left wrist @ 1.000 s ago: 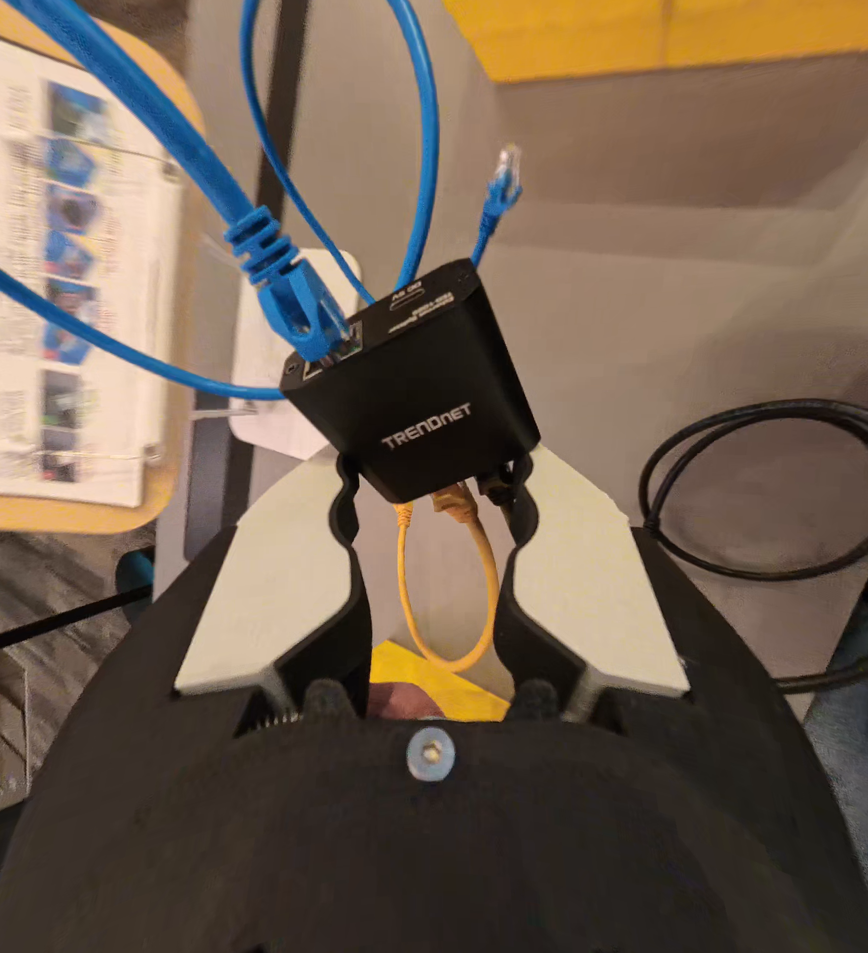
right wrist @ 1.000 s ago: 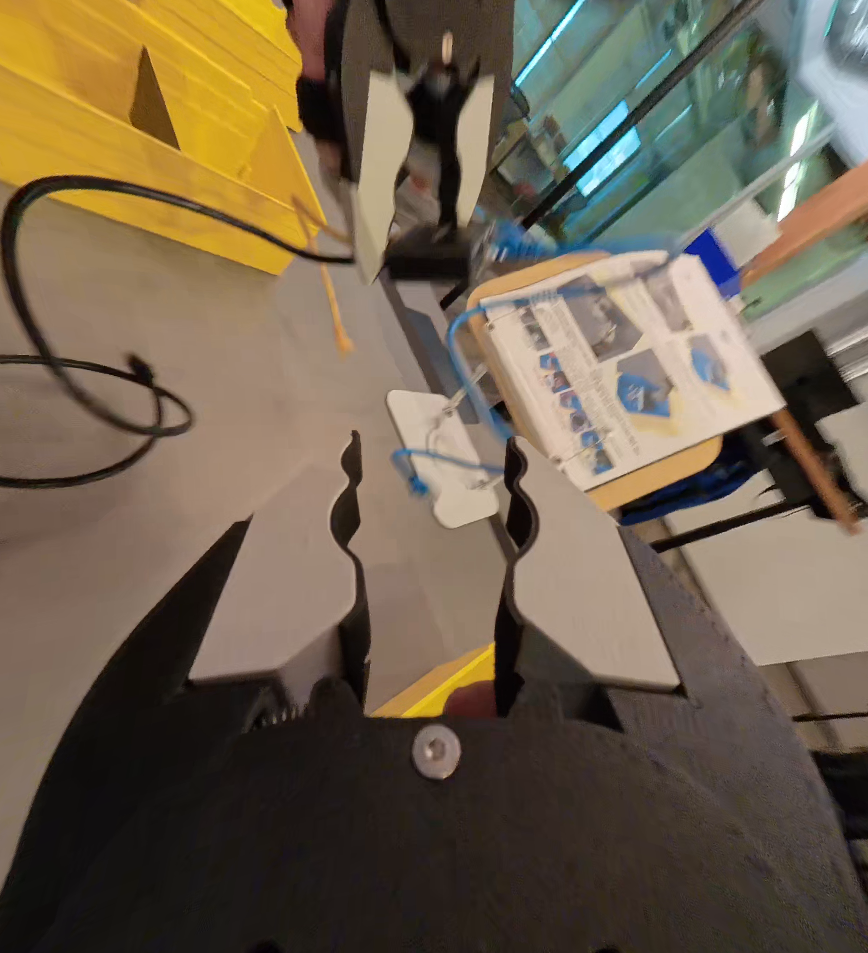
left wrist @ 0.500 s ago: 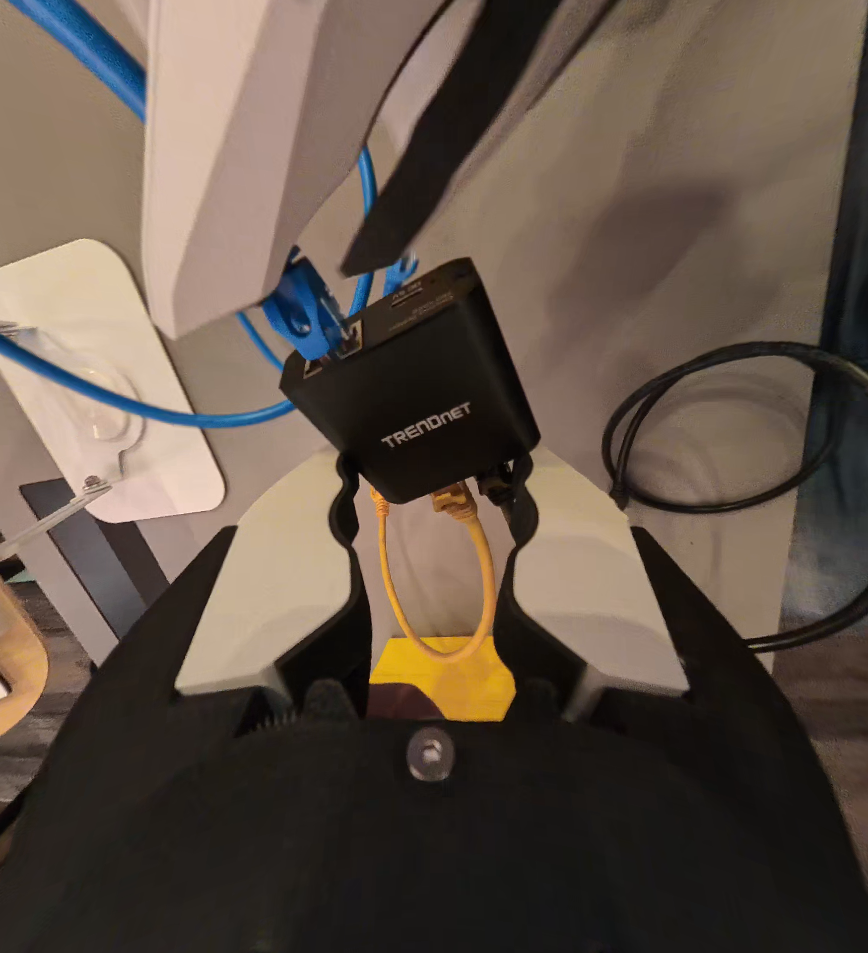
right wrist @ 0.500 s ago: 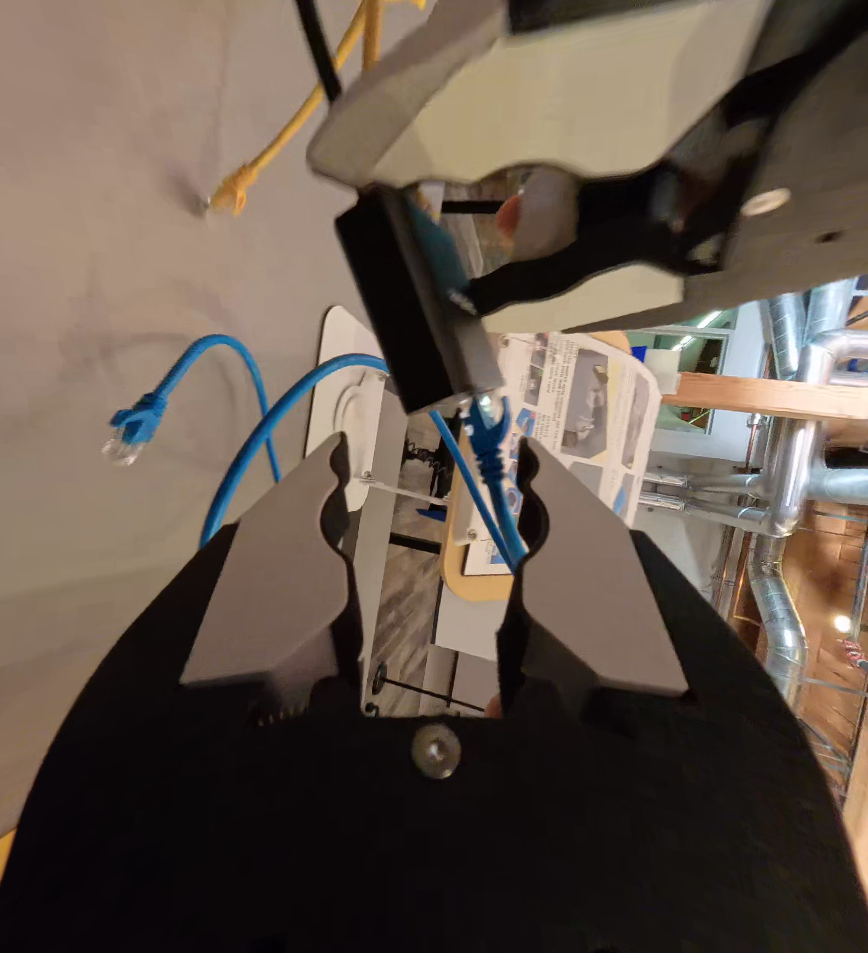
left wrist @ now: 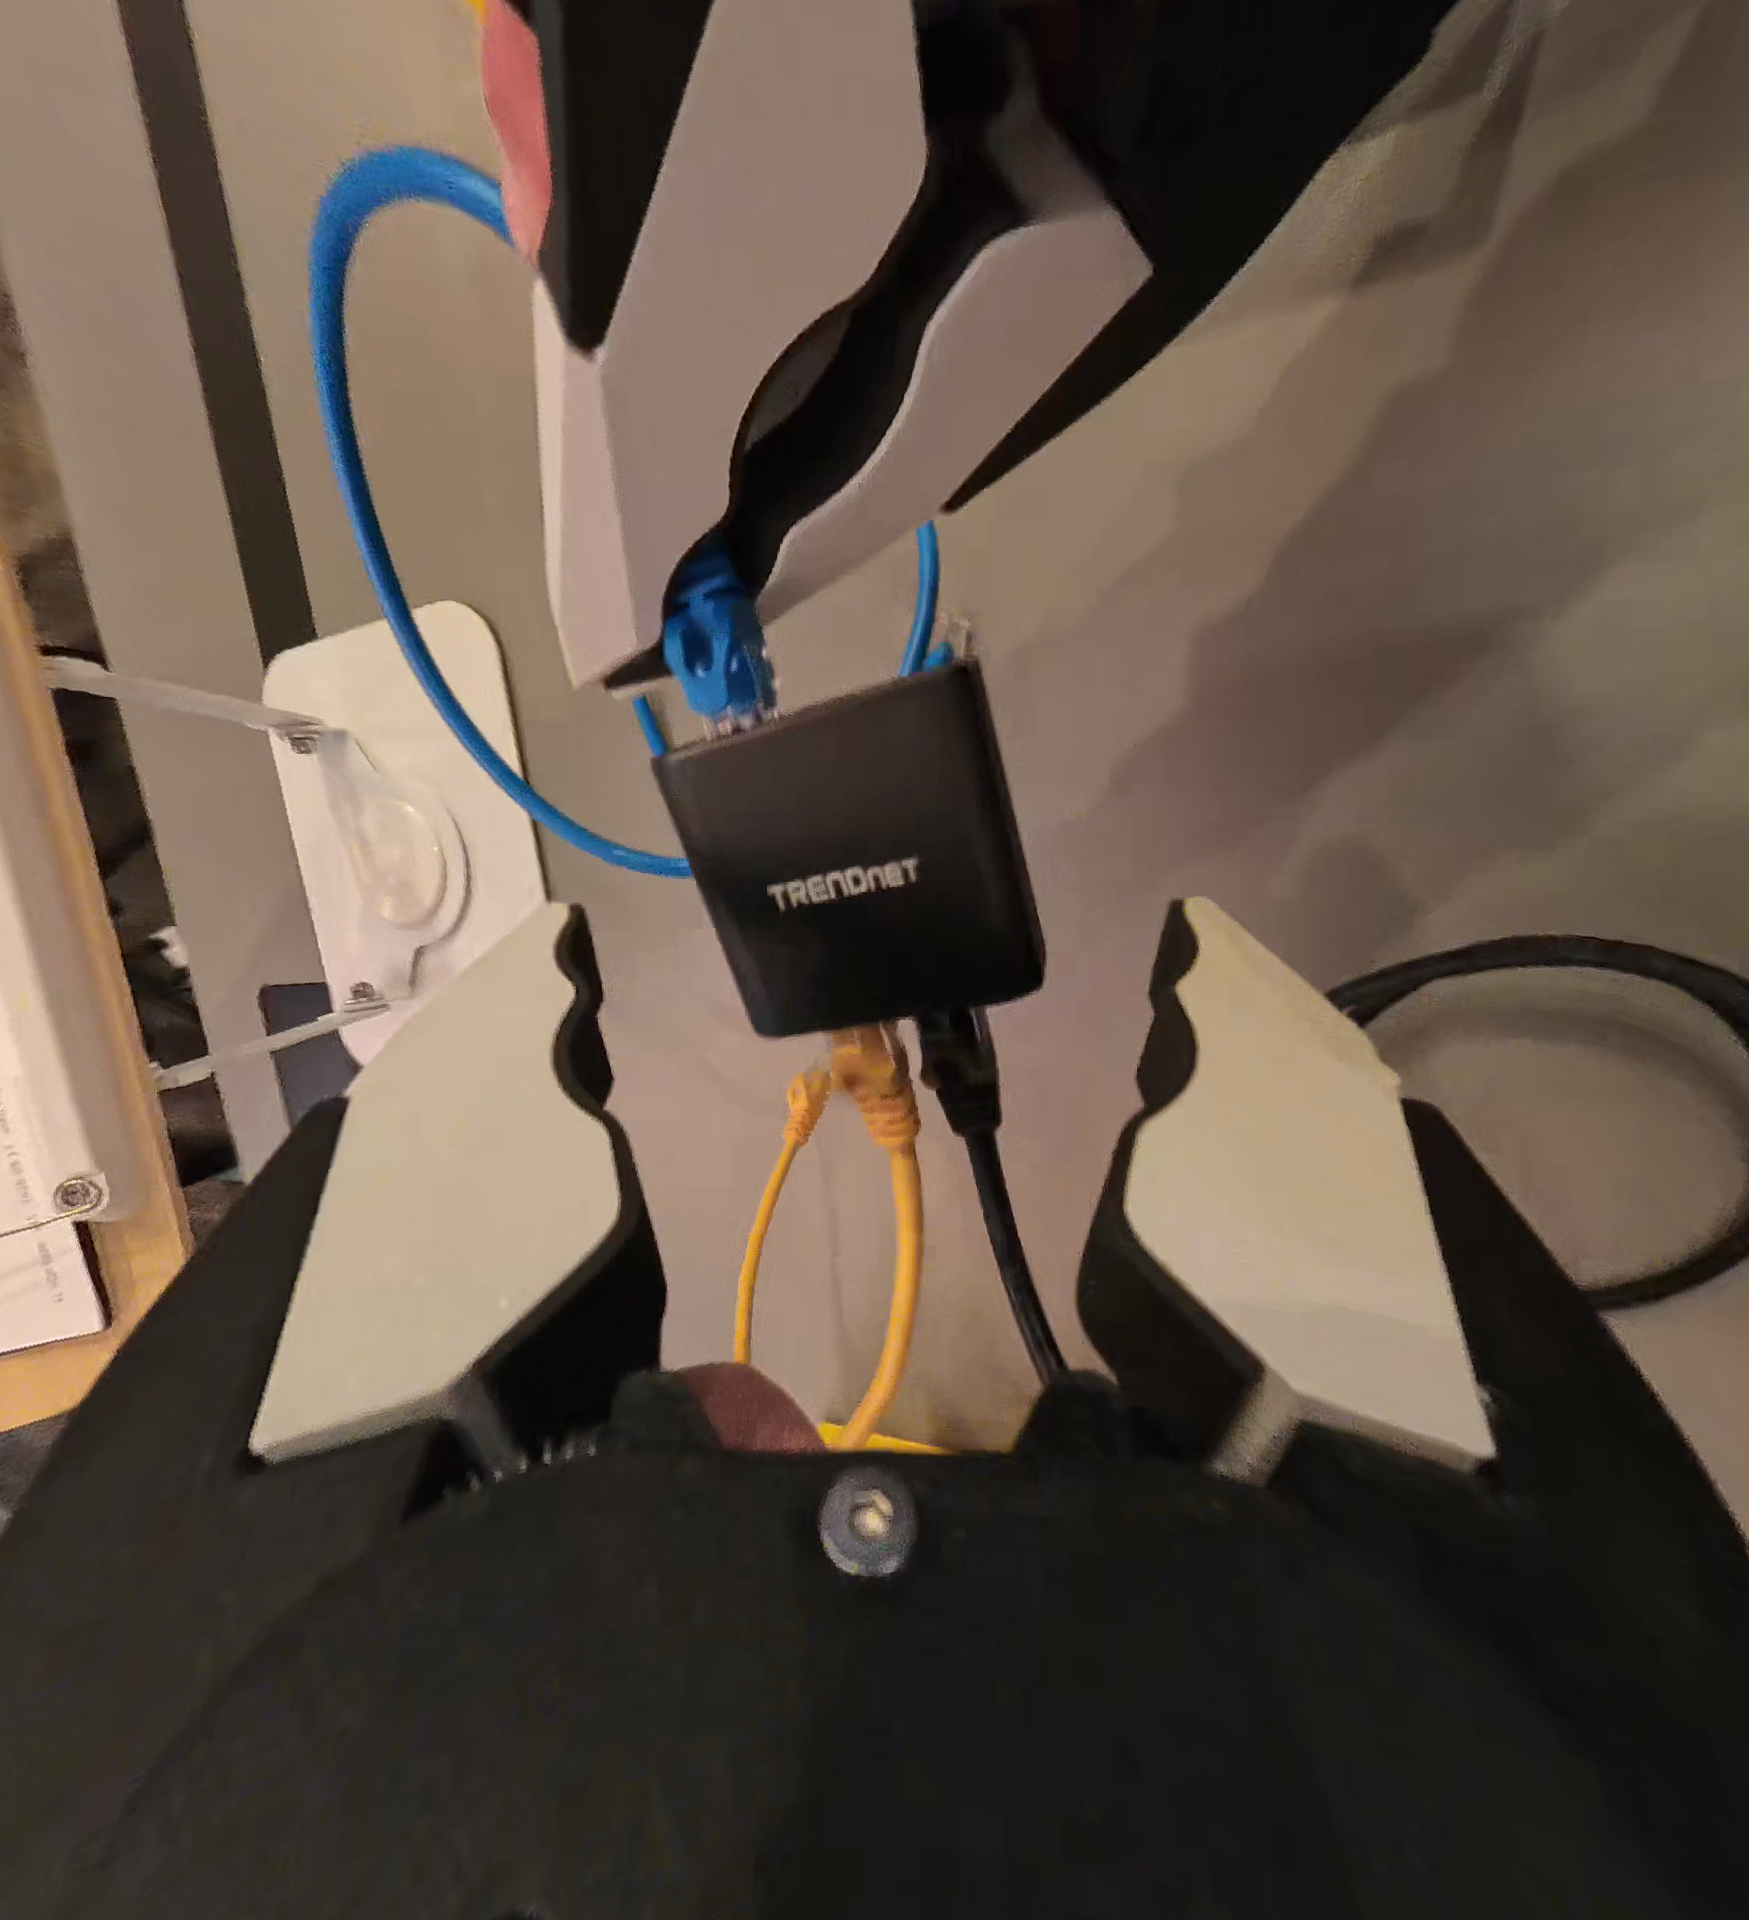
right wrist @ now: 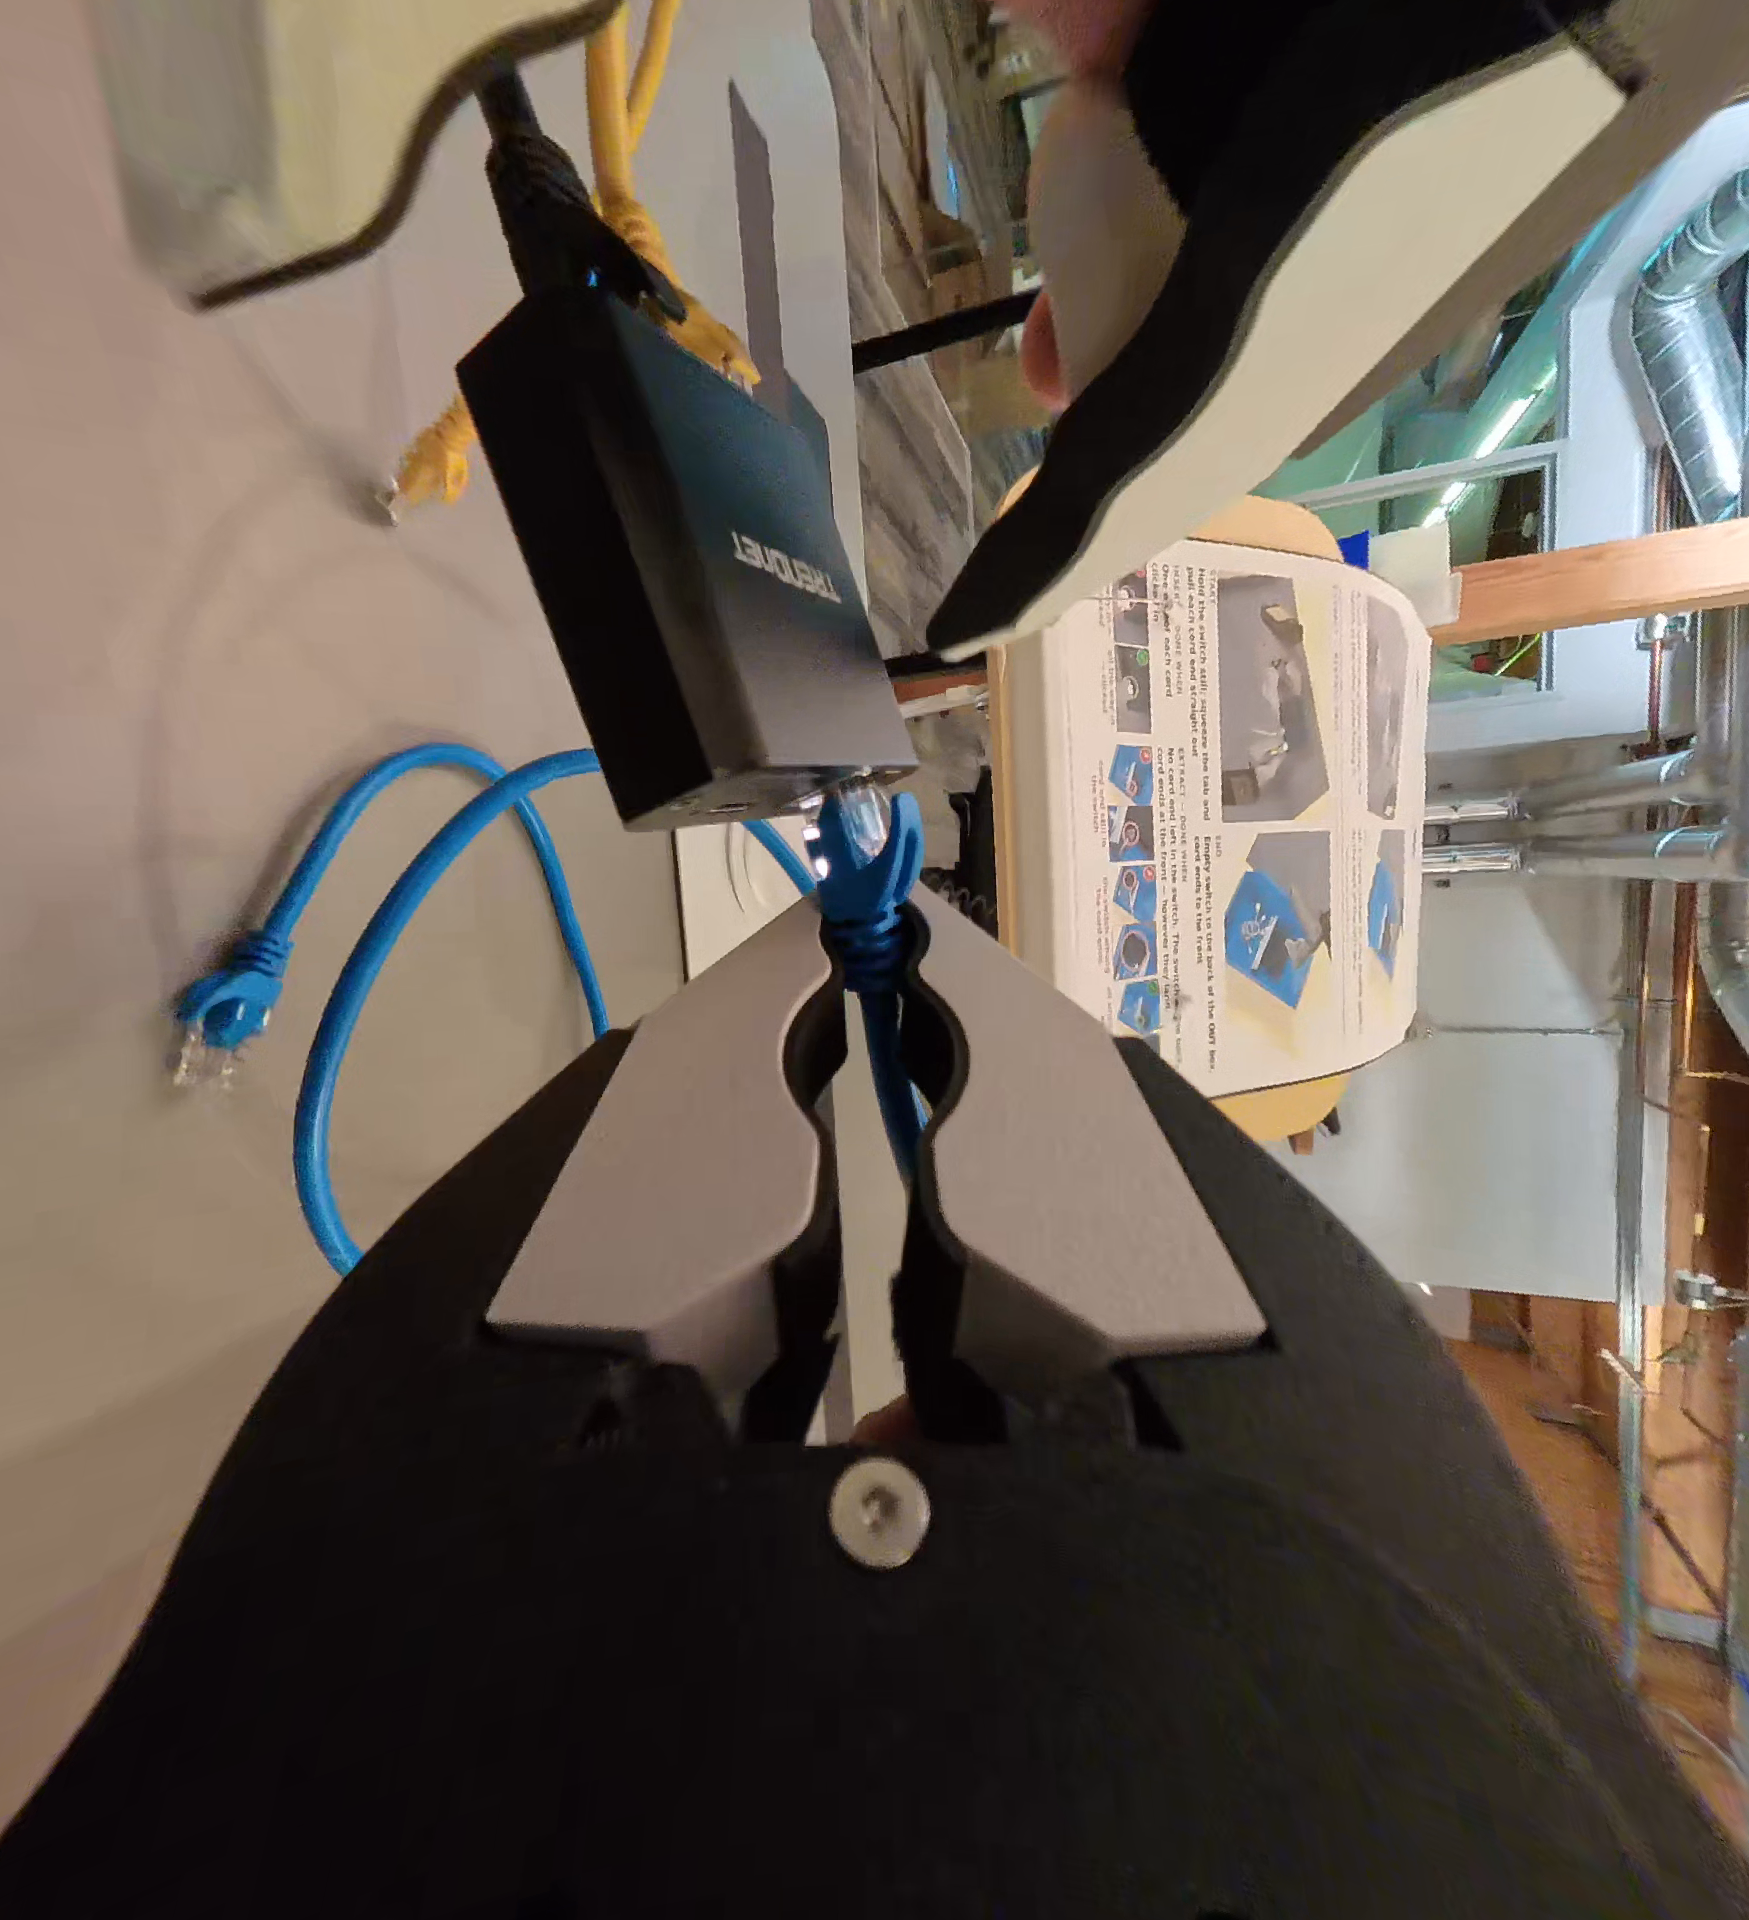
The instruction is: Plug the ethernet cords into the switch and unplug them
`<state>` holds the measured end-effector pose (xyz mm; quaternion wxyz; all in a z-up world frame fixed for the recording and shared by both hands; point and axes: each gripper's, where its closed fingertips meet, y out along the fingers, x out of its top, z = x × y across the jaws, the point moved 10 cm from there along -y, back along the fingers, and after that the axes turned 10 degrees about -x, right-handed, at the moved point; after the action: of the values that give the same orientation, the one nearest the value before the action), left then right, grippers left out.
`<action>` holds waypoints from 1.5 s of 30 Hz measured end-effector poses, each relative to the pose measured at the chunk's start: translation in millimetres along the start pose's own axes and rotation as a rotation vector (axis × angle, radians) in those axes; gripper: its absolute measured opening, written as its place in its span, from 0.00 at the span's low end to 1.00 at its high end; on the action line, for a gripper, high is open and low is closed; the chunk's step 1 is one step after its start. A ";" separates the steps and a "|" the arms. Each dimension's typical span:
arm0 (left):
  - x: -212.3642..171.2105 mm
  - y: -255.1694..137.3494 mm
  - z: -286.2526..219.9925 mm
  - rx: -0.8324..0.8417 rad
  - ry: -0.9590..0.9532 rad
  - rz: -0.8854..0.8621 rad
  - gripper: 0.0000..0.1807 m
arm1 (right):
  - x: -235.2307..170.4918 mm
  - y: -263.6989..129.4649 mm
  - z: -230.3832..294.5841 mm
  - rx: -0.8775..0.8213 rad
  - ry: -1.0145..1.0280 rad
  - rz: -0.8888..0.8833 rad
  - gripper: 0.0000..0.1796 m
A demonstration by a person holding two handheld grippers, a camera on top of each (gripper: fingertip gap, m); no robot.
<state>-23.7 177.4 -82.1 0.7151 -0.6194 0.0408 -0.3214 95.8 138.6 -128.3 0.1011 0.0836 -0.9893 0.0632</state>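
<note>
Grey tabletop; silver ducts; wood floor.

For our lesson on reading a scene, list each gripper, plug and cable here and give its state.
left gripper: open, not touching the switch.
right gripper: shut on the blue cord behind its plug.
blue plug: at the switch's port; seated or not, cannot tell.
other blue plug: loose on the table.
yellow plug: in the switch.
black cable: plugged into the switch.

Grey surface, matte, faintly creased. Lying on it: coiled black cable at right; loose blue cord, its free plug unconnected; white plate at the surface's left edge.
</note>
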 end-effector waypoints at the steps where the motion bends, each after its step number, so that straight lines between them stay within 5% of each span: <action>1: 0.9 1.9 -1.4 0.035 0.011 0.012 0.56 | 2.2 -0.8 0.5 -0.001 0.014 -0.010 0.00; 6: -2.9 11.7 -4.5 -0.101 0.011 0.111 0.38 | 19.9 -6.3 4.9 -0.028 0.004 -0.042 0.00; 13: -8.3 5.5 1.4 -0.259 -0.036 0.061 0.37 | 20.7 -9.4 8.3 -0.026 0.073 -0.086 0.01; 17: -13.3 5.9 4.1 -0.320 -0.068 0.074 0.36 | 21.1 -17.2 6.8 -0.010 0.038 -0.167 0.16; 45: -8.5 9.8 13.1 -0.630 -0.163 0.151 0.36 | 39.4 -30.3 3.1 0.161 -0.206 -0.298 0.06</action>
<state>-20.5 193.3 -90.9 0.5110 -0.8291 0.1265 -0.1884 62.5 102.6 -119.8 0.0005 0.2429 -0.9629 0.1178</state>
